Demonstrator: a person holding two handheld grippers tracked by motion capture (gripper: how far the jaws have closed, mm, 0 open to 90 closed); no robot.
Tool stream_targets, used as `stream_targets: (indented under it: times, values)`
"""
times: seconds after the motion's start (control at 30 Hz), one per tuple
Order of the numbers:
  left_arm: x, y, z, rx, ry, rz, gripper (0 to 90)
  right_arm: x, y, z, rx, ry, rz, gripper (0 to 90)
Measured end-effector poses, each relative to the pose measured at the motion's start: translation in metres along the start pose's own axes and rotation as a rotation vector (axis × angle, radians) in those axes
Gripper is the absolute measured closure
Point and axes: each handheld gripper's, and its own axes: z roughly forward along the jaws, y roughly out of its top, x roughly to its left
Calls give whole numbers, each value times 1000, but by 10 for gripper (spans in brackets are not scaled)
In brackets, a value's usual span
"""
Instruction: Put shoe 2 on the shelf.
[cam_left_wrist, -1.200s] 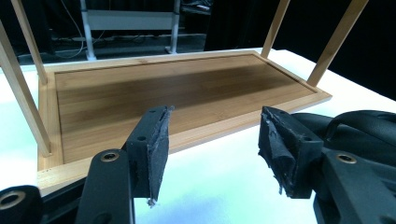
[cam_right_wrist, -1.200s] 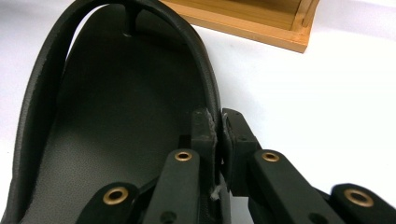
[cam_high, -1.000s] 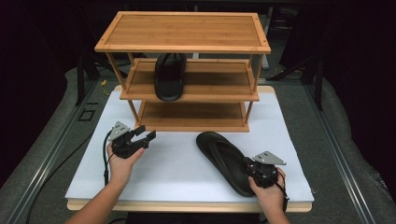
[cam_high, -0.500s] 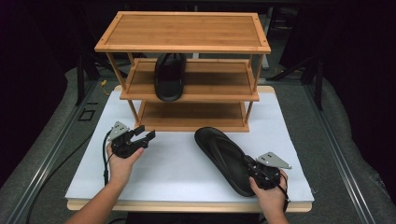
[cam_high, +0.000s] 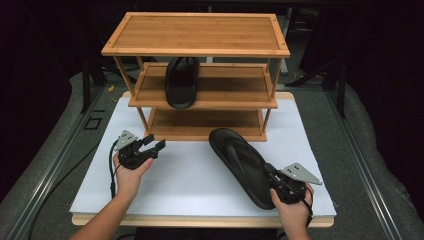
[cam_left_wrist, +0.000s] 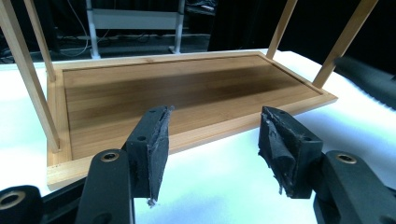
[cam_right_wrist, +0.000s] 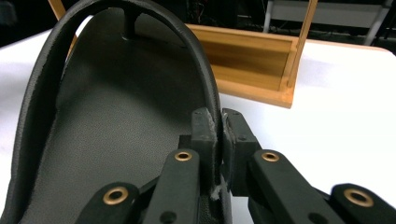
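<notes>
One black sandal (cam_high: 181, 80) already parked on the rack's (cam_high: 200, 35) middle shelf. Second sandal (cam_high: 240, 162) near the desk's (cam_high: 190, 175) front right corner, toe aimed at the rack, heel end pinched in the right tongs (cam_high: 280, 187), clamped on its rim. Left tongs (cam_high: 150, 146) apart, empty, near the front left. Left to do, by the look of it: lifting and shelving this one.

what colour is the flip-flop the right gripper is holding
Black all over, sole and strap alike: the flip-flop in the right gripper; clearest in the high view.
</notes>
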Motion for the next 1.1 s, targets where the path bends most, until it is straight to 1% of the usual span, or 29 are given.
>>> stream_targets:
  times: [0.13,0.17,0.2,0.3,0.33,0.37,0.57,0.63,0.67,0.73,0.93,0.97,1.1]
  values:
    - [1,0,-1,-2,2,-3,429,1,6,-6,-37,12,5,844]
    - [1,0,-1,-2,4,-4,429,3,8,-8,-40,-1,6,844]
    - [1,0,-1,-1,5,-5,429,3,9,-9,-52,14,3,845]
    - [1,-1,-1,1,8,-7,429,5,15,-13,-76,23,0,845]
    - [2,-1,-1,0,7,-7,429,6,17,-14,-76,-5,-4,844]
    - [2,-1,-1,2,9,-8,429,7,19,-15,-91,16,-2,844]
    - [2,-1,-1,4,11,-14,429,13,35,-22,-121,23,-43,845]
    - [3,-1,-2,-2,10,-16,429,13,41,-23,-116,24,-42,845]
    - [3,-1,-2,-6,9,-20,429,12,45,-22,-121,31,-44,845]
    - [4,-1,-3,-6,11,-19,428,12,52,-23,-141,27,-35,845]
    - [5,-1,-5,-8,15,-26,429,11,76,-26,-171,35,-25,845]
    - [6,-1,-6,-7,17,-26,428,11,80,-25,-184,37,-23,845]
    - [7,-1,-7,-11,22,-32,428,8,96,-20,-195,28,-28,845]
